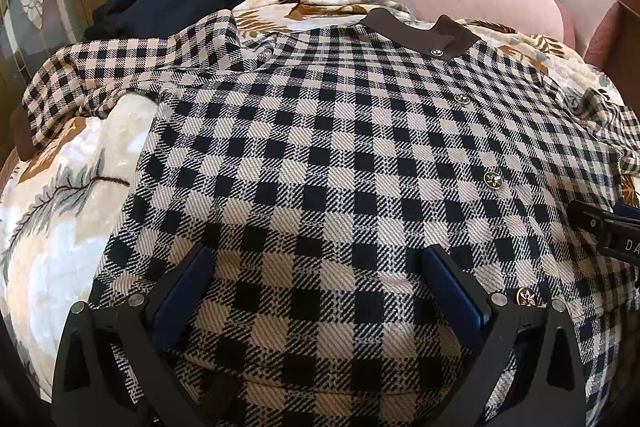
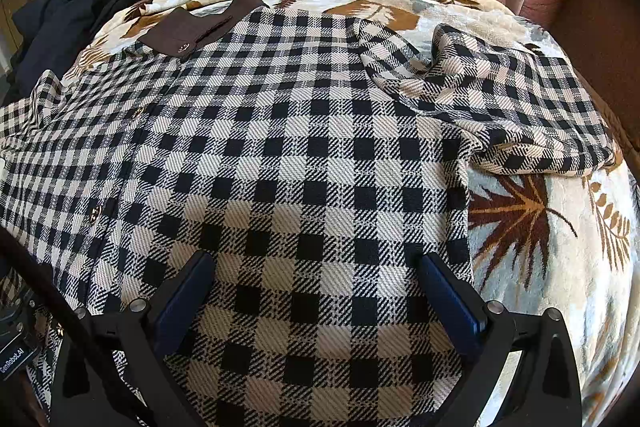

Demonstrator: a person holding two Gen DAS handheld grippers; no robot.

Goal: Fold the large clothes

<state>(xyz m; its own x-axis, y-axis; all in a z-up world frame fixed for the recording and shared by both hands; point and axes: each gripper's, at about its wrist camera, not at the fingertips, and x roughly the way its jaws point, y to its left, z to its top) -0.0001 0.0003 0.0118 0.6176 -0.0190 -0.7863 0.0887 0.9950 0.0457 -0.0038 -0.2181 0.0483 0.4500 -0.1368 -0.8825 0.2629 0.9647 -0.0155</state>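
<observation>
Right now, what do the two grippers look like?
Both look the same. The left gripper has two black fingers lined with blue pads, silver bolt heads at the joints, and triangular cut-outs in its black frame. The right gripper matches it, blue pads too. White lettering marks a black body at the edge of each view.

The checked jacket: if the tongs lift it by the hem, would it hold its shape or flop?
The checked jacket would probably flop: its sleeve already lies crumpled in soft folds. The thick twill weave suggests some weight, so it should drape rather than flutter. It would likely drag on the plush leaf-print blanket rather than slide.
</observation>
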